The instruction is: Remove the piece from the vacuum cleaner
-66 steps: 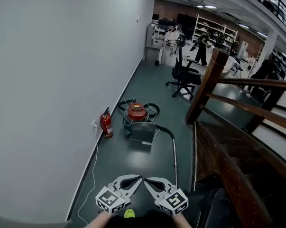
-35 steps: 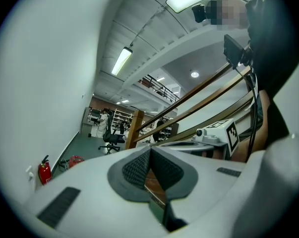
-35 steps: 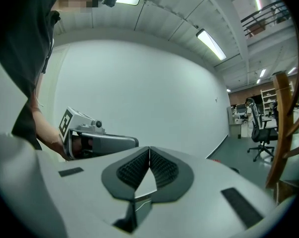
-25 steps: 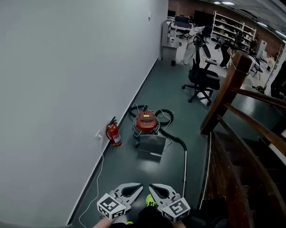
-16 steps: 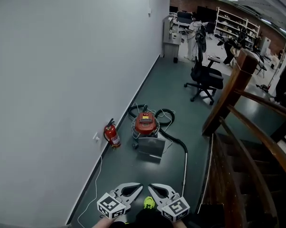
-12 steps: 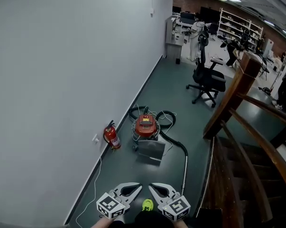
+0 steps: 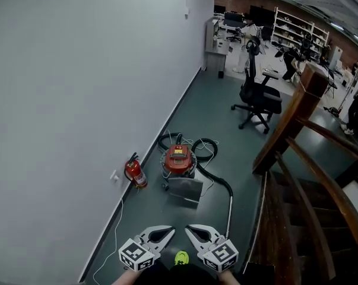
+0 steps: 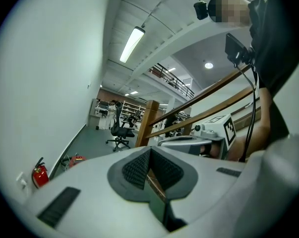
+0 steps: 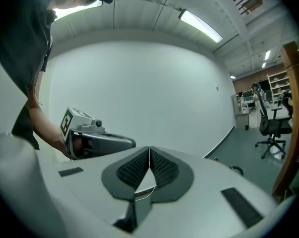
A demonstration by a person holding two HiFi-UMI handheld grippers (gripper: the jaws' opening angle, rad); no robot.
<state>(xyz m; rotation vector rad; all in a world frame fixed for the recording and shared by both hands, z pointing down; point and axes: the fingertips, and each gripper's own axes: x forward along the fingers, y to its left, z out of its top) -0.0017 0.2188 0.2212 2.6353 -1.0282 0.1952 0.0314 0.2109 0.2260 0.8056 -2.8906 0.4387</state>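
Note:
A red vacuum cleaner (image 7: 177, 158) stands on the green floor by the white wall, some way ahead of me. Its black hose (image 7: 209, 173) curls round it and runs into a long metal tube (image 7: 229, 215) that lies toward me. A grey box-like part (image 7: 185, 190) sits right in front of the red body. My left gripper (image 7: 168, 229) and right gripper (image 7: 189, 228) hang side by side at the bottom of the head view, both shut and empty, well short of the vacuum. In the left gripper view the vacuum cleaner (image 8: 76, 158) shows small and far.
A red fire extinguisher (image 7: 133, 171) stands against the wall left of the vacuum. A wooden stair rail (image 7: 297, 129) and steps rise at the right. A black office chair (image 7: 259, 98) is farther down the corridor, with desks and shelves beyond. A white cable (image 7: 115, 224) trails along the wall.
The view has advanced down the corridor and the vacuum sits a little lower and nearer in the head view. Both grippers stay shut, side by side.

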